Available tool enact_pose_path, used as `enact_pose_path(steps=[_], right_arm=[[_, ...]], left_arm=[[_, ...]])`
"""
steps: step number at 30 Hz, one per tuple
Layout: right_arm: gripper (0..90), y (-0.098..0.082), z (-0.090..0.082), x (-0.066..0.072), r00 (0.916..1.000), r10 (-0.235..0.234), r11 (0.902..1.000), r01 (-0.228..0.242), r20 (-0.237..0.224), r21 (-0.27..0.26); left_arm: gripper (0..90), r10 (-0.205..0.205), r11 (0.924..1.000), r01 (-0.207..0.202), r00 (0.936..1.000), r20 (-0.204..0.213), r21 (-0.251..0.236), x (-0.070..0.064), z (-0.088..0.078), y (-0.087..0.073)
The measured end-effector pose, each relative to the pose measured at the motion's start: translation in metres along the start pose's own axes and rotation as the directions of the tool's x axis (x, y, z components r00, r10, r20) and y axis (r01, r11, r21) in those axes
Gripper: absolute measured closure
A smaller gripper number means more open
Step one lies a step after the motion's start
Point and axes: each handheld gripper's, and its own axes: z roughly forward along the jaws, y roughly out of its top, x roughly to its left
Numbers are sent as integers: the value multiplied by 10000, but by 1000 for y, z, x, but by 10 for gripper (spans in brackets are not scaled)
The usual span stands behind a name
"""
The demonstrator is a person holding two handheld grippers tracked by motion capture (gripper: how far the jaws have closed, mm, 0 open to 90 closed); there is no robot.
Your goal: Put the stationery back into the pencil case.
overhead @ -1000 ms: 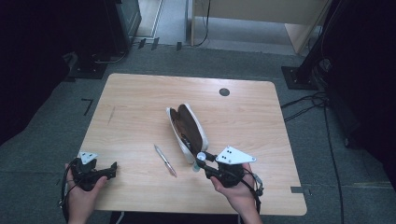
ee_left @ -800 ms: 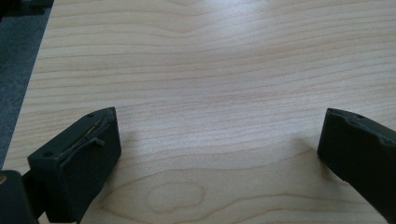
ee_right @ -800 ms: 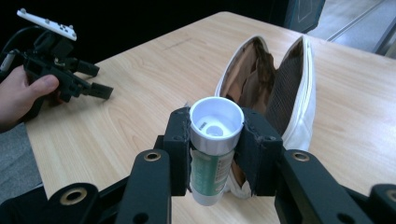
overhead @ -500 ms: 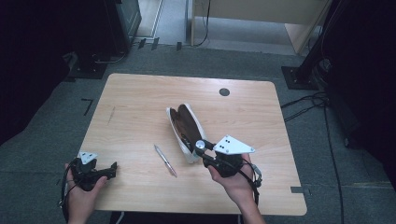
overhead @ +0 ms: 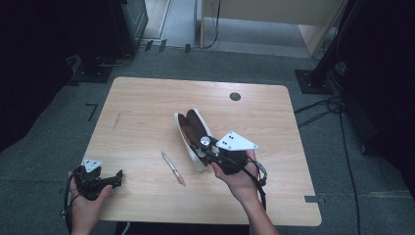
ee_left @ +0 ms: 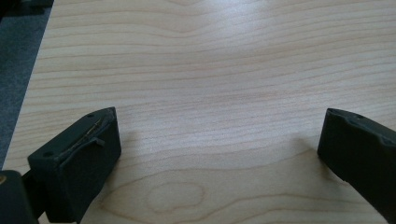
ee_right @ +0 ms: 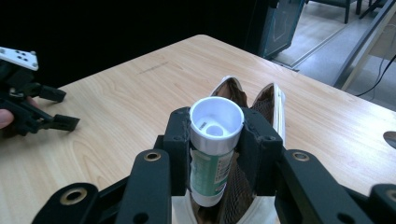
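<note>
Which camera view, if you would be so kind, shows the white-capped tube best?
The right gripper view: the tube stands close and sharp, clamped between the right gripper jaws above the open pouch. The high view shows just its small cap from above. The left gripper view looks at bare table.

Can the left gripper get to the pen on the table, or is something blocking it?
Probably yes. The left gripper is open and holds nothing, and only bare table lies between it and the pen. The right gripper, shut on a tube, sits beyond the pen over the pouch.
</note>
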Motion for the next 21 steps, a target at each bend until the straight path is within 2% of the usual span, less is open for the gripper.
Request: enact_pose_path(steps=[9, 21], right_arm=[[665, -5, 24, -5, 9998, -4, 9989, -5, 211, 460], [664, -16, 43, -6, 9998, -11, 9932, -10, 177, 1165]], left_arm=[[0, -16, 10000, 16, 10000, 0, -15, 0, 0, 0], [0, -11, 10000, 11, 10000, -6, -16, 0, 0, 0]])
